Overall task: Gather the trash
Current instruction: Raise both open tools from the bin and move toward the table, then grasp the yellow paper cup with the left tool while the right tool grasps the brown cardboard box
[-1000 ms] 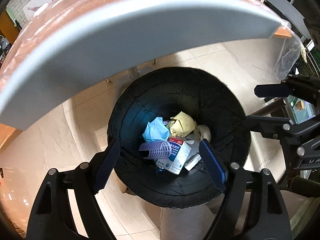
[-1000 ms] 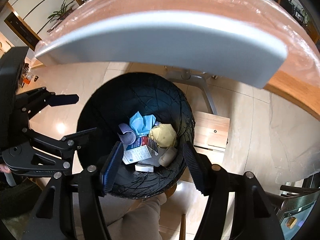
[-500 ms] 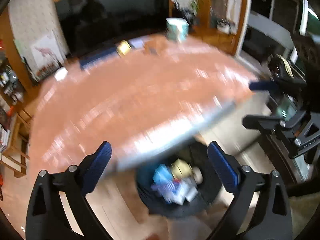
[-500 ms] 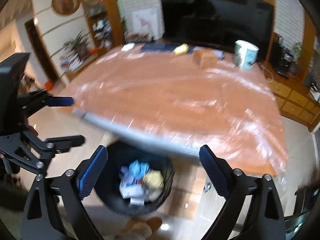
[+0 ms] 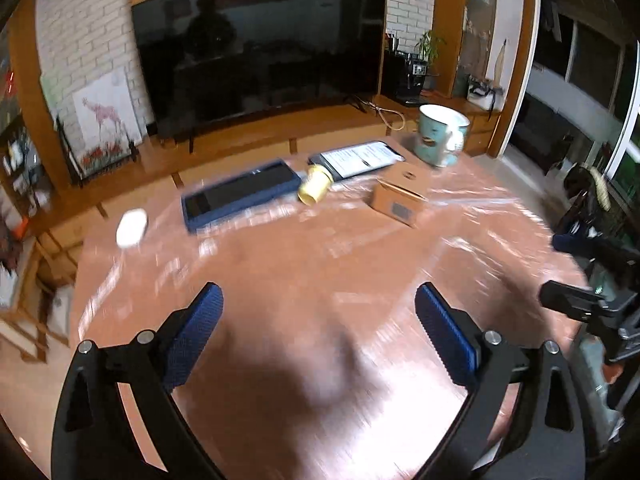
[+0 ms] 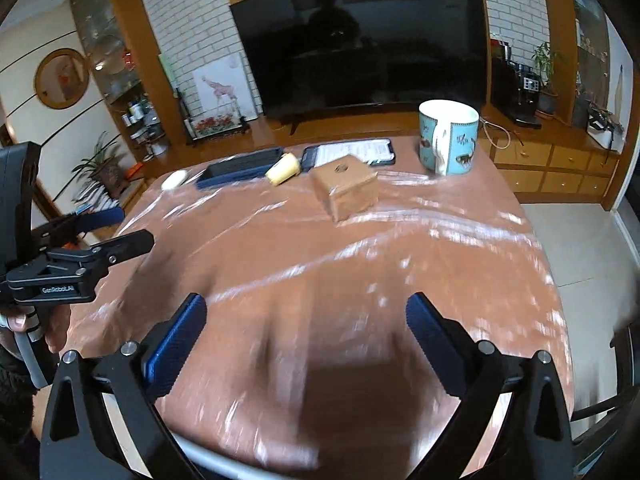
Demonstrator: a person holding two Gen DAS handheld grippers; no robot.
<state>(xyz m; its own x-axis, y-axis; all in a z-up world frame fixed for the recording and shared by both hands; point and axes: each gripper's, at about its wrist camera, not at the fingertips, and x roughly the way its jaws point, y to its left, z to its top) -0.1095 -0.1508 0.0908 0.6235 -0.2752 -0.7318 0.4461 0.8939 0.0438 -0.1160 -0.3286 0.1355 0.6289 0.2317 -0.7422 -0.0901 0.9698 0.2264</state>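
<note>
My left gripper [image 5: 319, 330] is open and empty above the near part of the round brown table [image 5: 304, 272]. My right gripper [image 6: 306, 334] is open and empty beside it, also over the near table. At the far side lie a small yellow cup on its side [image 5: 315, 185] [image 6: 283, 170], a brown cardboard box [image 5: 400, 193] [image 6: 346, 190] and a white crumpled piece [image 5: 131, 227] [image 6: 174, 179]. The trash bin is out of view.
A blue keyboard [image 5: 240, 194], a clipboard with paper [image 5: 356, 158] and a teal mug [image 6: 448, 142] stand at the table's far edge. A large dark TV [image 6: 360, 60] is behind. The left gripper shows at the left of the right wrist view [image 6: 80, 256].
Both grippers have swung up from over the black trash bin under the table's edge to face the tabletop. The bin has left both views. Both stay open.
</note>
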